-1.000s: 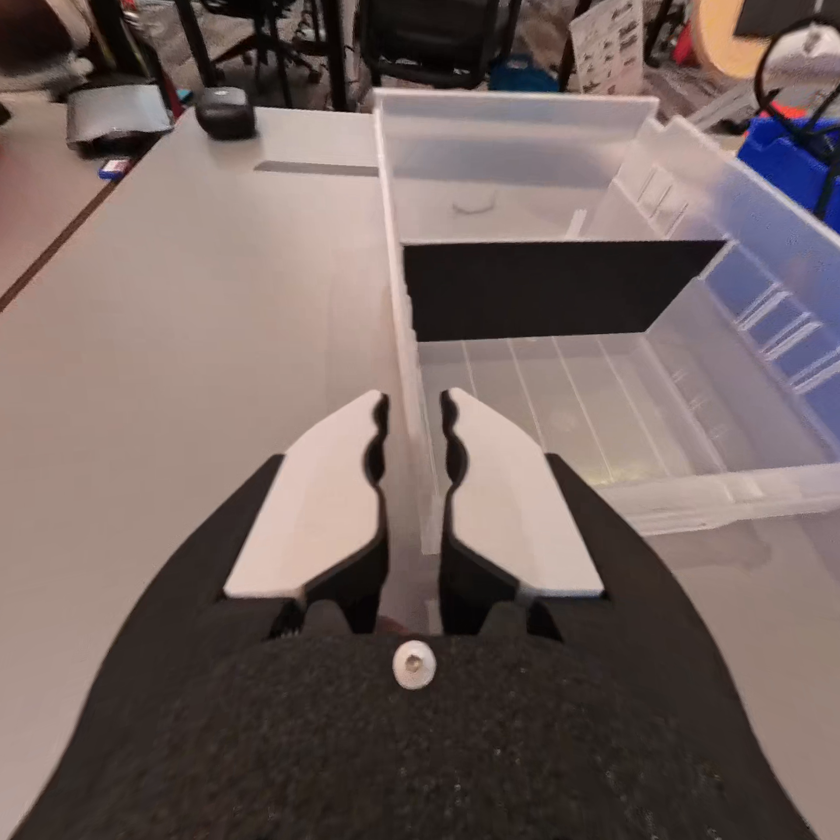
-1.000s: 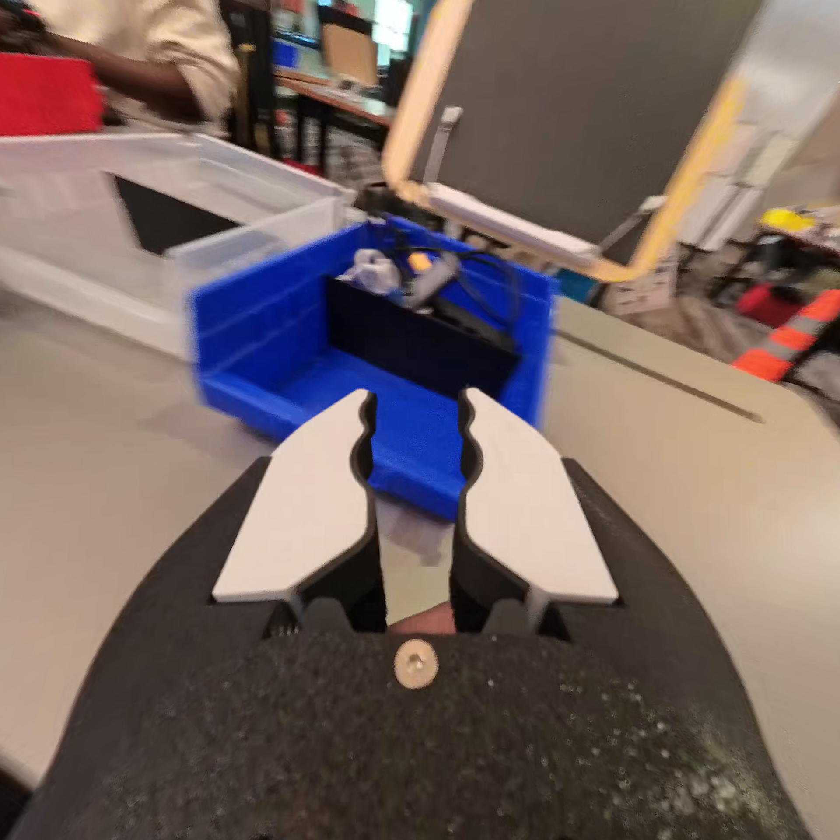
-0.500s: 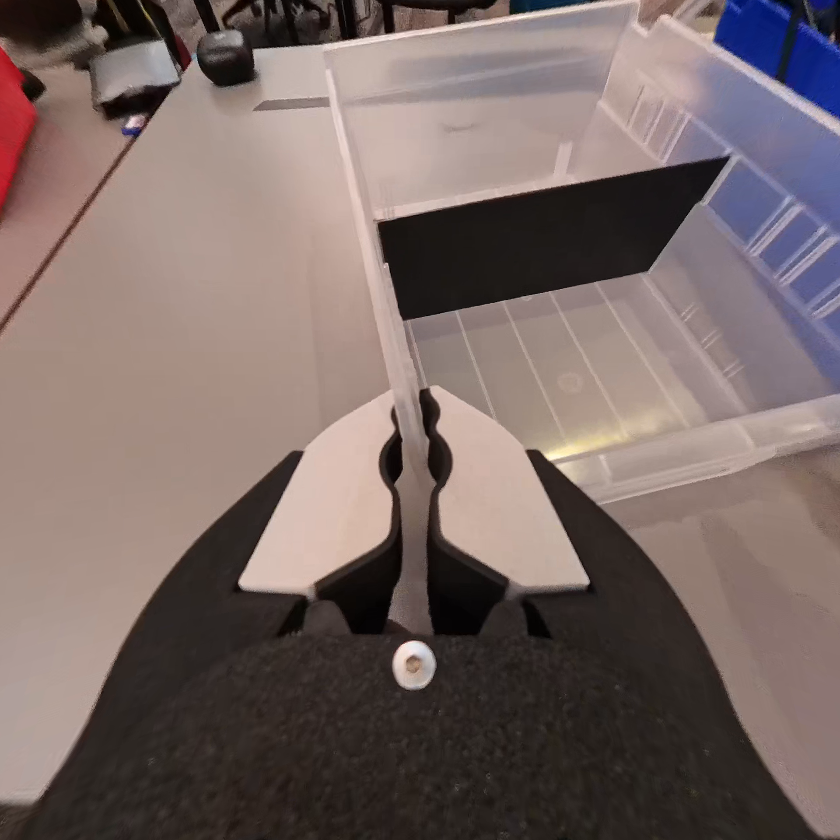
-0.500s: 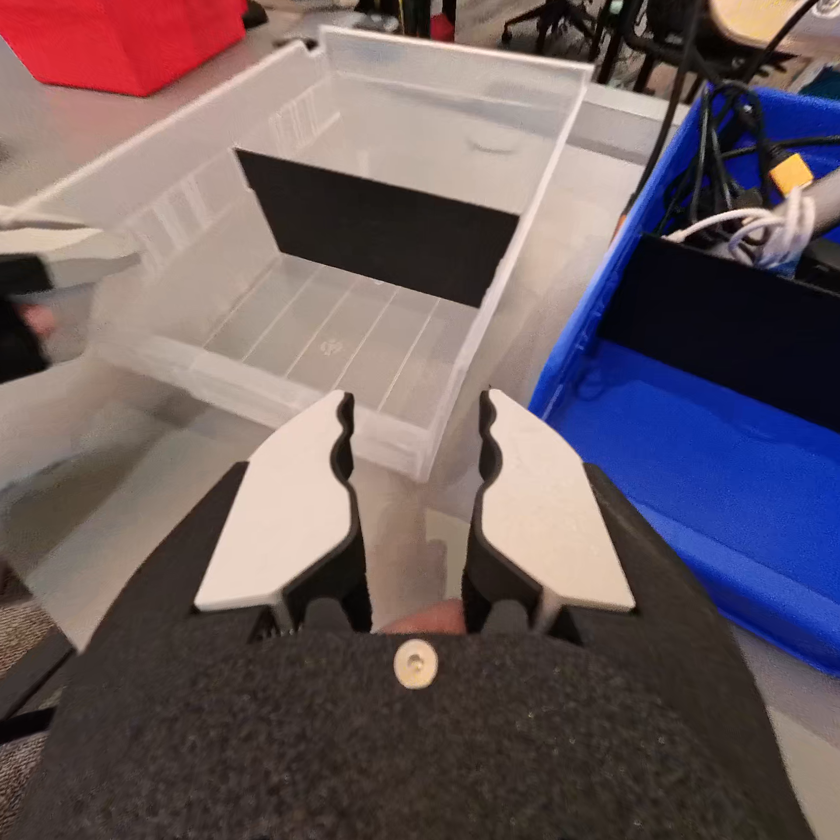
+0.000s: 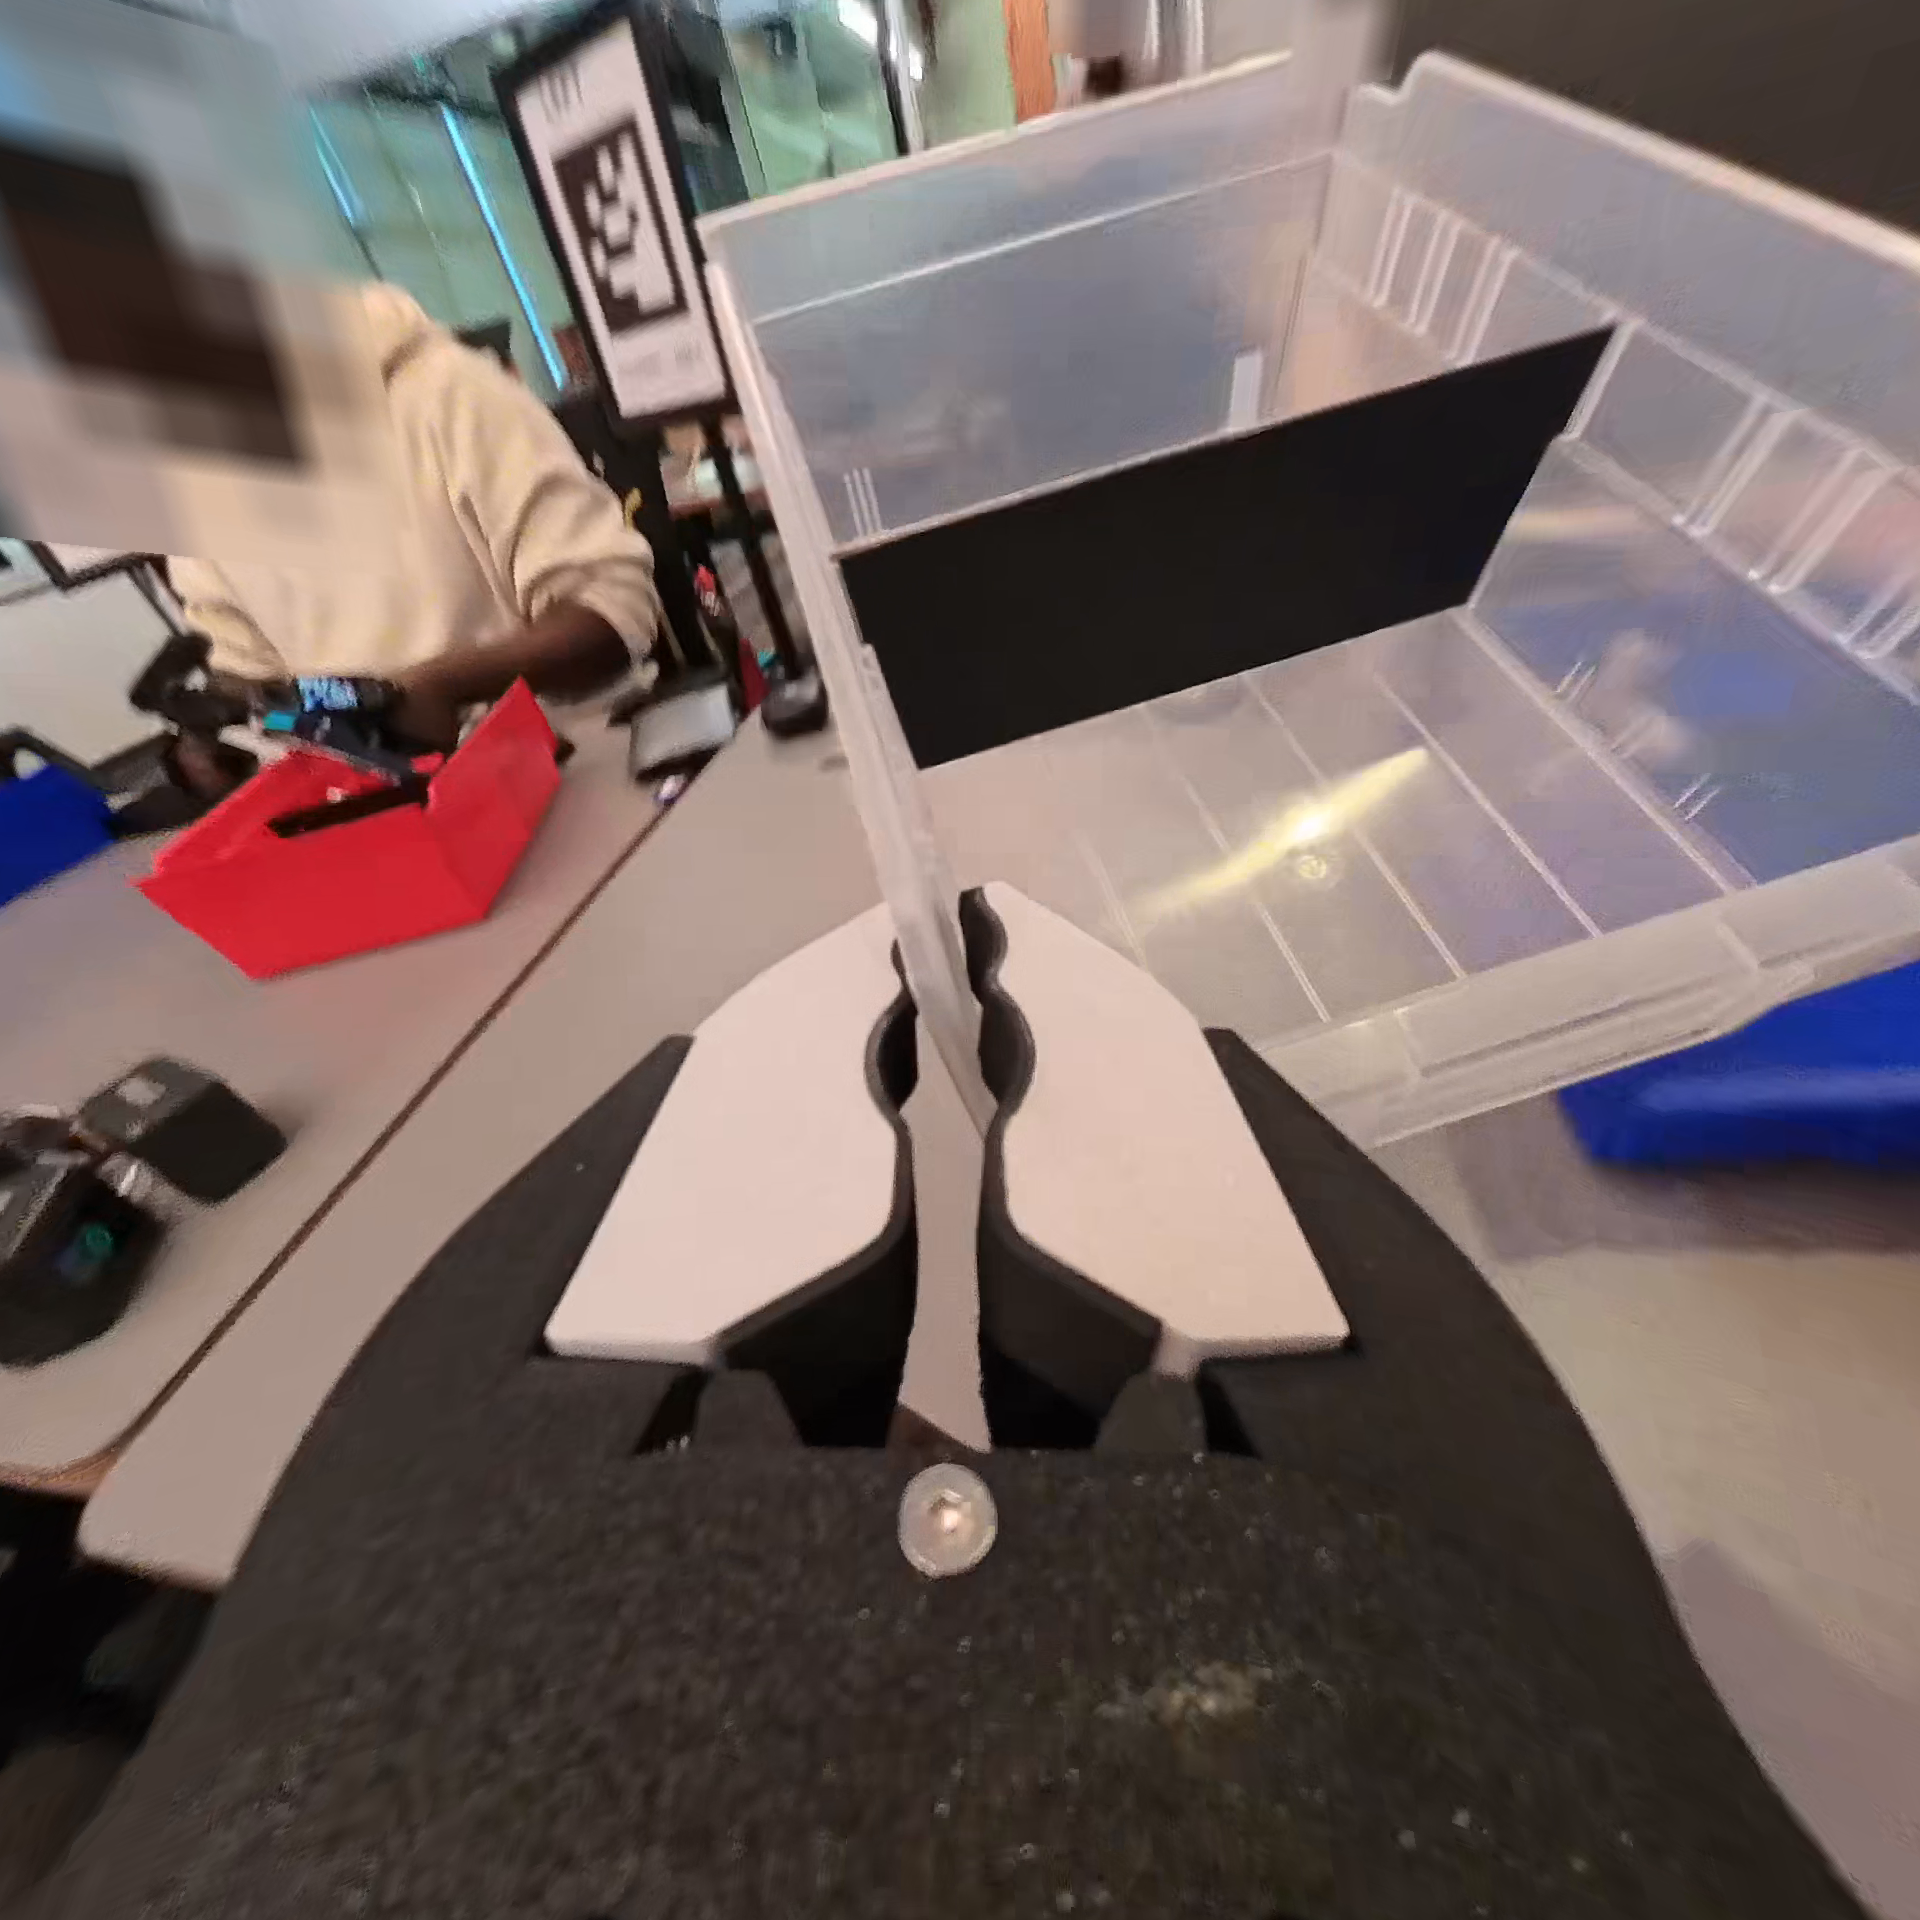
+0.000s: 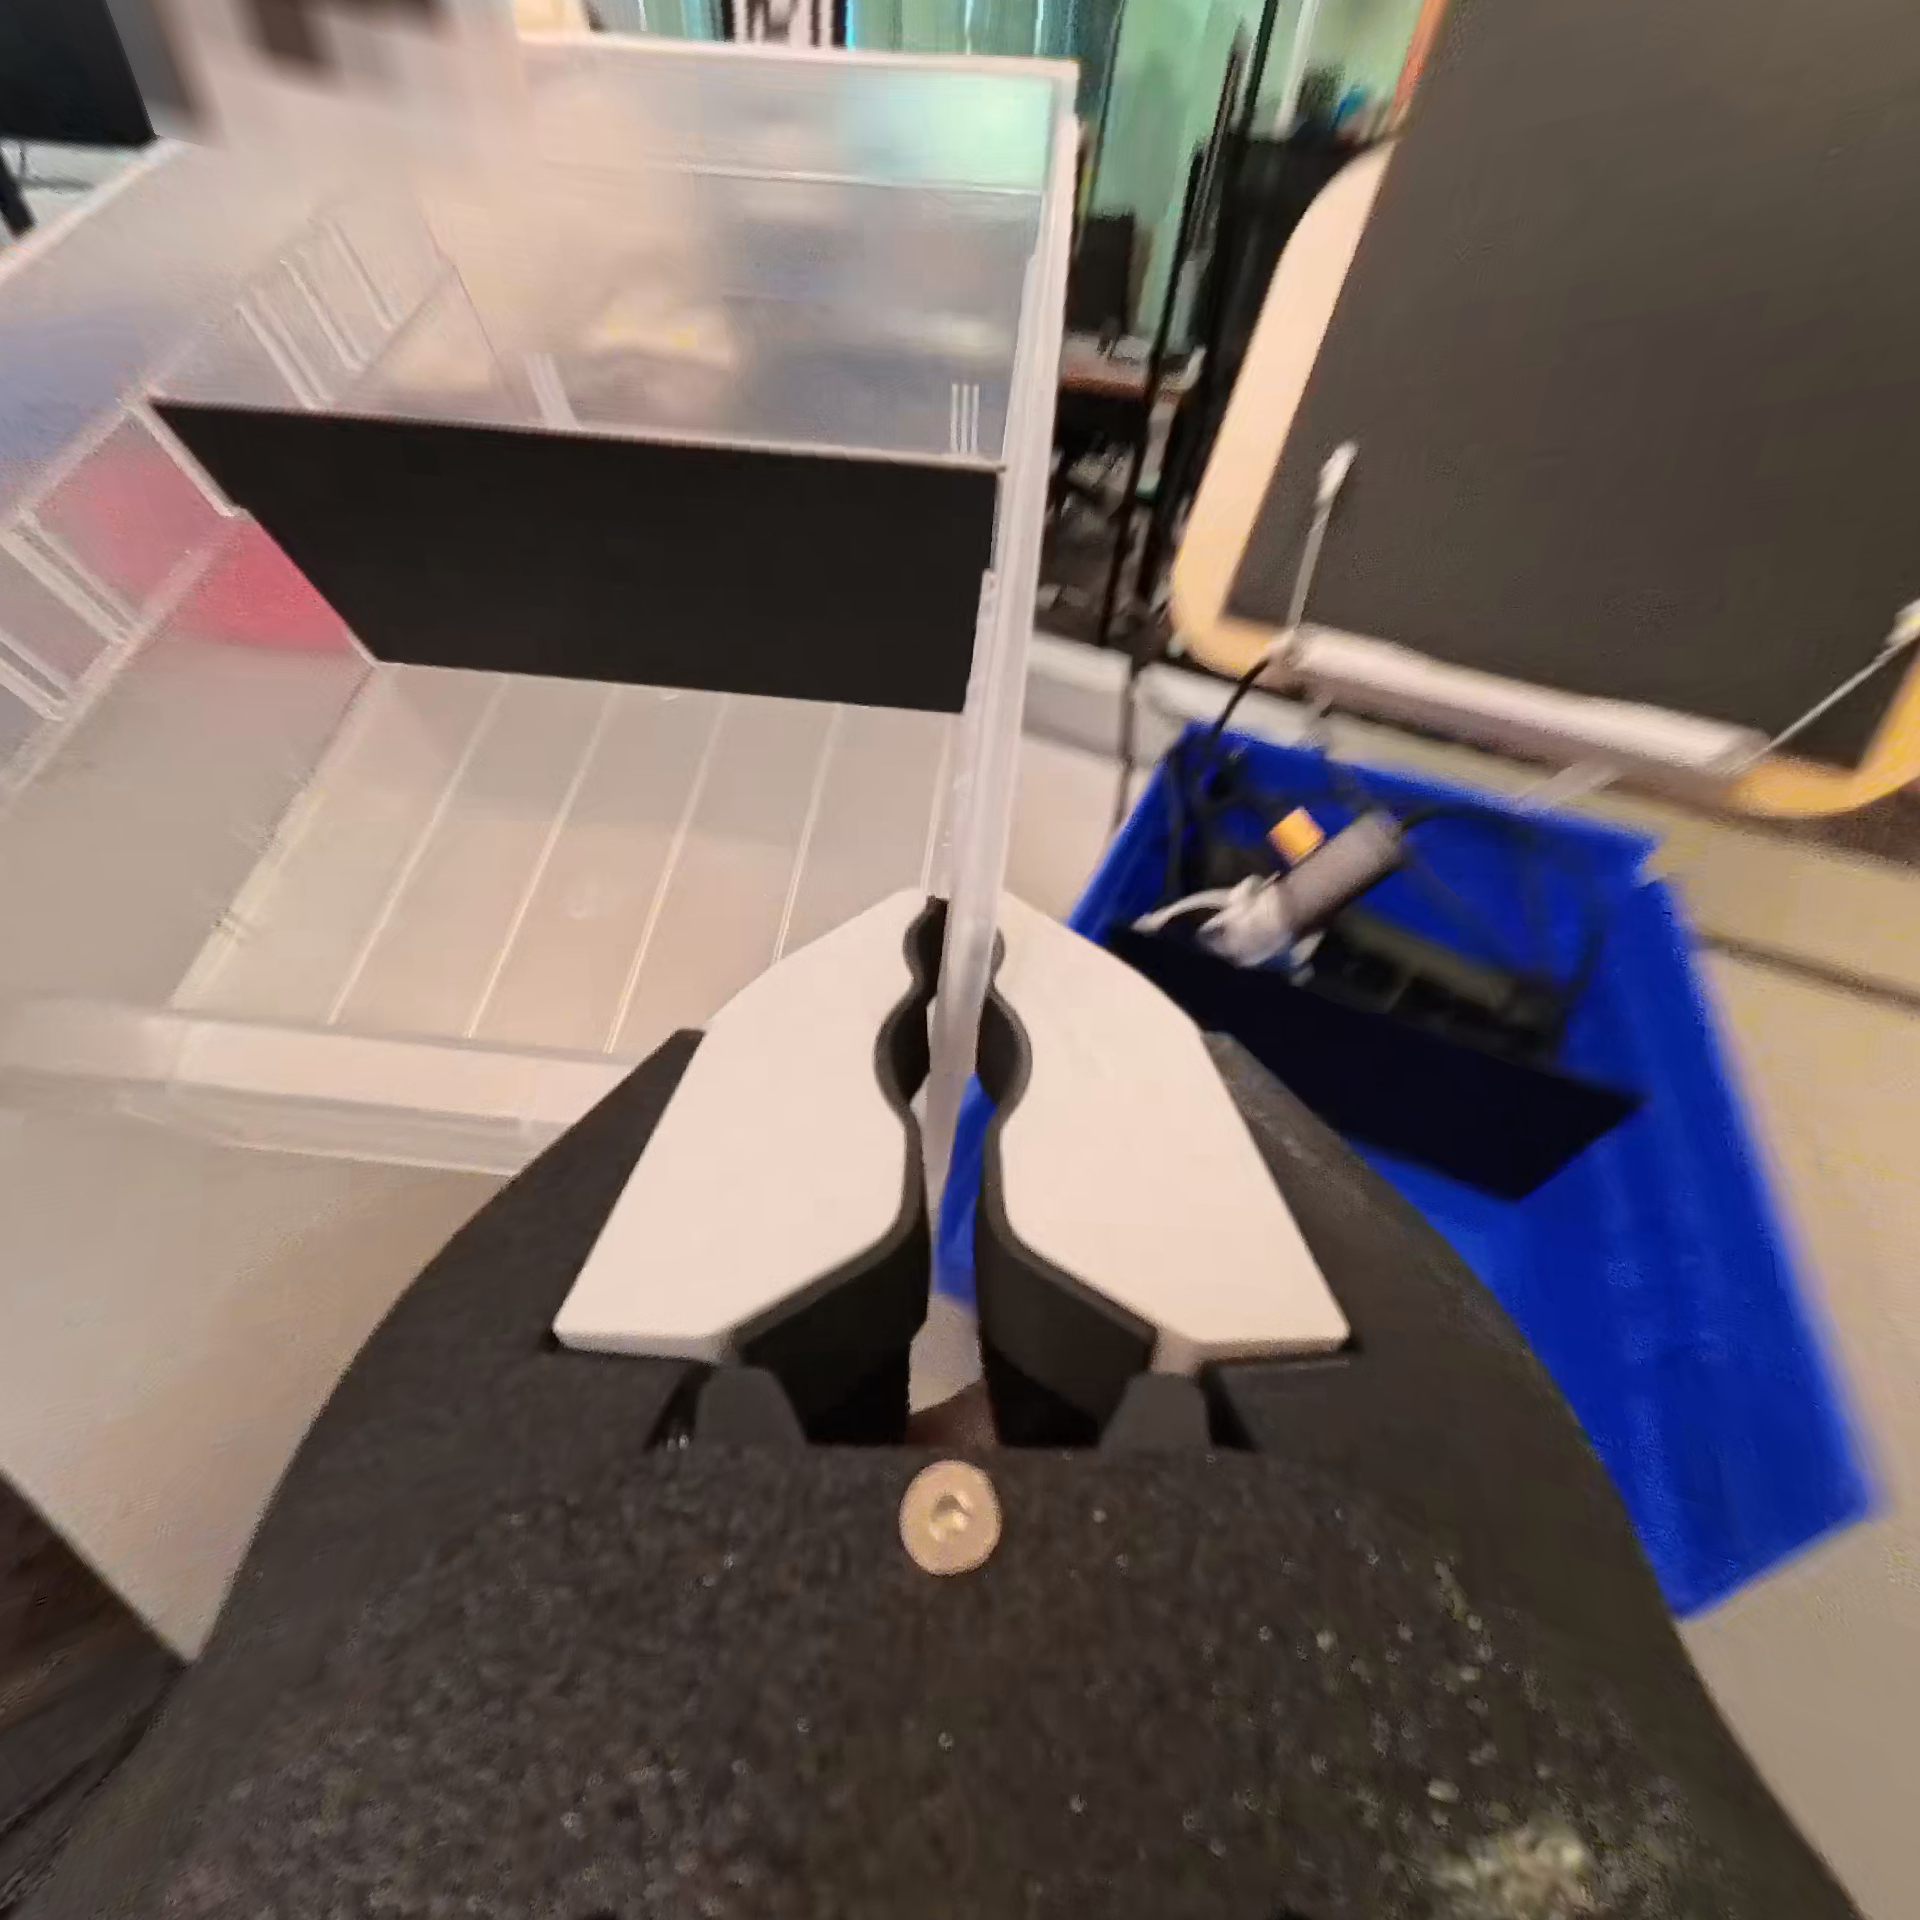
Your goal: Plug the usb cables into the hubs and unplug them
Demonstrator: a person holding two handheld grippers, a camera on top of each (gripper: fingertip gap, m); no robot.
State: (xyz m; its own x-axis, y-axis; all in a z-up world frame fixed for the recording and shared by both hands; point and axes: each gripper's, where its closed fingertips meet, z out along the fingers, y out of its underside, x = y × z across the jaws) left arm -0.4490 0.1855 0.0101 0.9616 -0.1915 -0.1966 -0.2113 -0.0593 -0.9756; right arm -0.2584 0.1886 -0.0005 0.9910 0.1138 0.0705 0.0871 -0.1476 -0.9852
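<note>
A clear plastic bin [image 5: 1558,997] with a black divider [image 5: 1195,561] is held between both grippers. It holds nothing else that I can see. My left gripper [image 5: 940,914] is shut on its left wall. My right gripper [image 6: 966,920] is shut on its right wall [image 6: 1003,644]. The clear bin looks raised and tilted above the grey table. A blue bin [image 6: 1714,1247] sits to the right, below the clear one. Behind its dark divider [image 6: 1351,1070] lie a grey hub [image 6: 1351,862] and tangled black and white cables [image 6: 1247,914]. The blue bin also shows in the left wrist view [image 5: 1766,1081].
A red bin [image 5: 353,862] stands on the neighbouring table at left, with a person's arm [image 5: 540,634] reaching over it. Black devices [image 5: 177,1132] lie at the far left. The table's near edge [image 5: 156,1538] is close. A dark wood-framed panel [image 6: 1610,364] stands behind the blue bin.
My right gripper has moved to the clear bin and shut on its right wall. My left gripper shut on the left wall. The bin has come up off the table.
</note>
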